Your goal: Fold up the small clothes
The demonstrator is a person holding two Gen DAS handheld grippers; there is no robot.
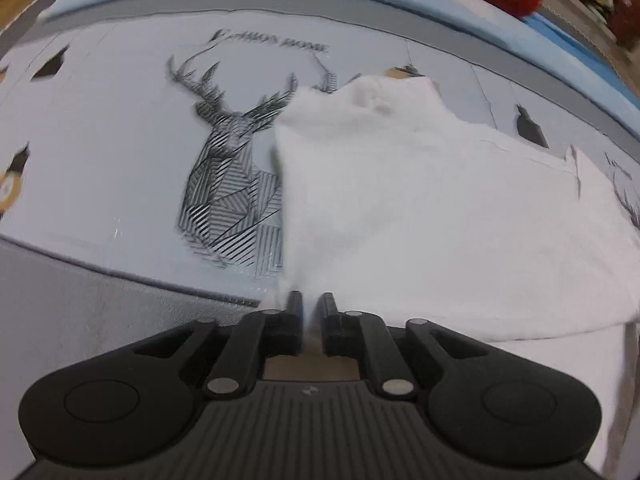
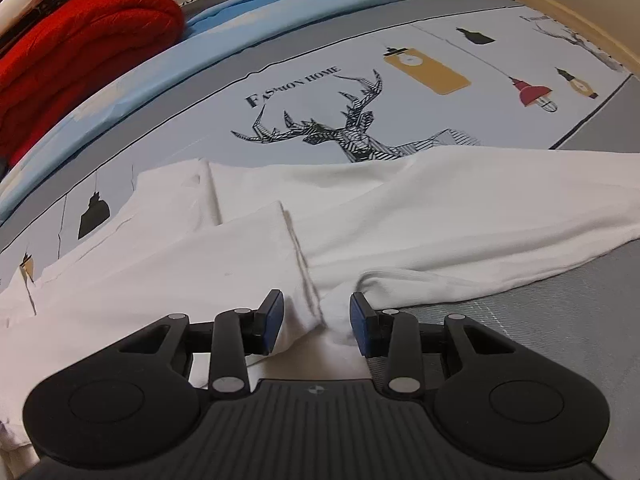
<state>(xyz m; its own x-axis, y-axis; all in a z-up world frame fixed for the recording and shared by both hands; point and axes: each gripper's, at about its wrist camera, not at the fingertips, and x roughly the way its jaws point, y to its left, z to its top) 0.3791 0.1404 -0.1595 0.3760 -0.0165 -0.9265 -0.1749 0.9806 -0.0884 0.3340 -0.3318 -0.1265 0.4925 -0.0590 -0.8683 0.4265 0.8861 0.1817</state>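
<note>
Covering bed – deer-print sheet (image 2: 360, 92), red blanket (image 2: 80, 40)

White garment (image 2: 360, 216) — grey bedsheet (image 2: 200, 128) with black striped deer (image 2: 352, 136) print.

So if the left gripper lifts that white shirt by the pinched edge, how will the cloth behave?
Probably floppy: the white shirt already tents up from the left gripper in soft folds. It looks thin, so likely light. The rest may drag across the printed bedsheet rather than lift cleanly.
</note>
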